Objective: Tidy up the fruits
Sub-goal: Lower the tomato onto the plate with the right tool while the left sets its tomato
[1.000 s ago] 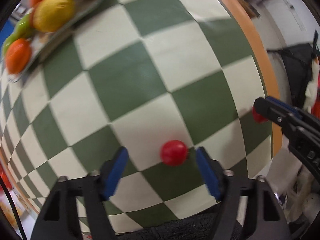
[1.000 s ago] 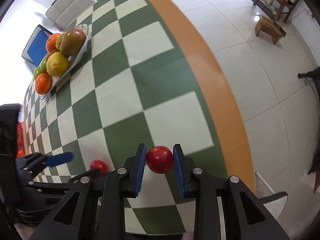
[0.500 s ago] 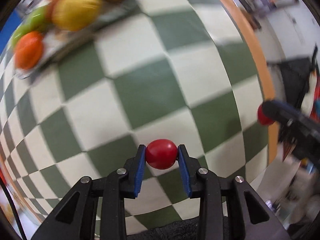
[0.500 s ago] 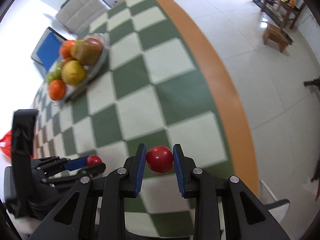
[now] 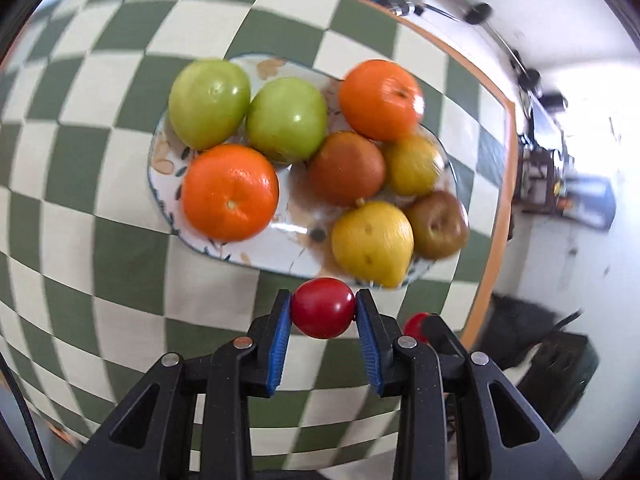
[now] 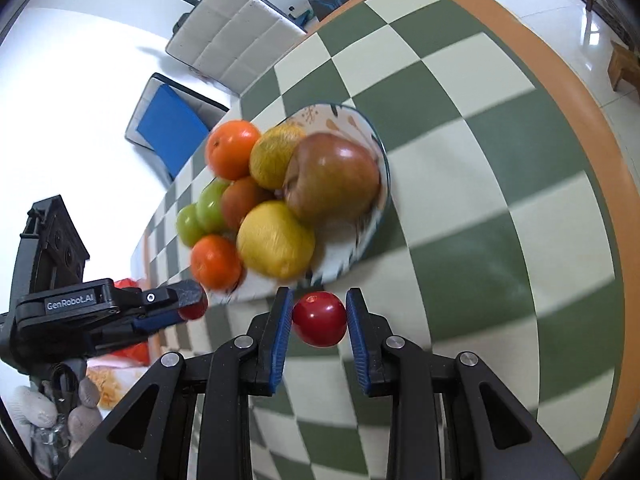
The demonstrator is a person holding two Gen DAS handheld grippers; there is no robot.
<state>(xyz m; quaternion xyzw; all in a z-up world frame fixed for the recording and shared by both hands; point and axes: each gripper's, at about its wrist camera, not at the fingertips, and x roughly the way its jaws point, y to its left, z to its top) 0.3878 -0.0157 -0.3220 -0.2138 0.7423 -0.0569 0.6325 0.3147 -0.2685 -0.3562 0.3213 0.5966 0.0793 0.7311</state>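
Note:
My left gripper (image 5: 323, 312) is shut on a small red tomato (image 5: 322, 313), held just in front of the near rim of a patterned plate (image 5: 280, 258). The plate carries several fruits: green ones (image 5: 208, 104), oranges (image 5: 230, 192), a yellow one (image 5: 372, 238) and brownish ones. My right gripper (image 6: 319, 314) is shut on a second red tomato (image 6: 319, 318), also close to the plate (image 6: 380, 168) edge. In the right wrist view the left gripper (image 6: 188, 306) shows at left with its tomato (image 6: 196, 310) partly hidden.
The plate sits on a green and cream checked table (image 6: 480, 200) with an orange edge (image 6: 592, 120). Chairs (image 6: 228, 32) stand behind the table, one with a blue seat (image 6: 168, 128). Tiled floor (image 6: 600, 20) lies to the right.
The left gripper closed on its tomato and lifted it. Both grippers have carried their tomatoes across the table up to the plate of fruit.

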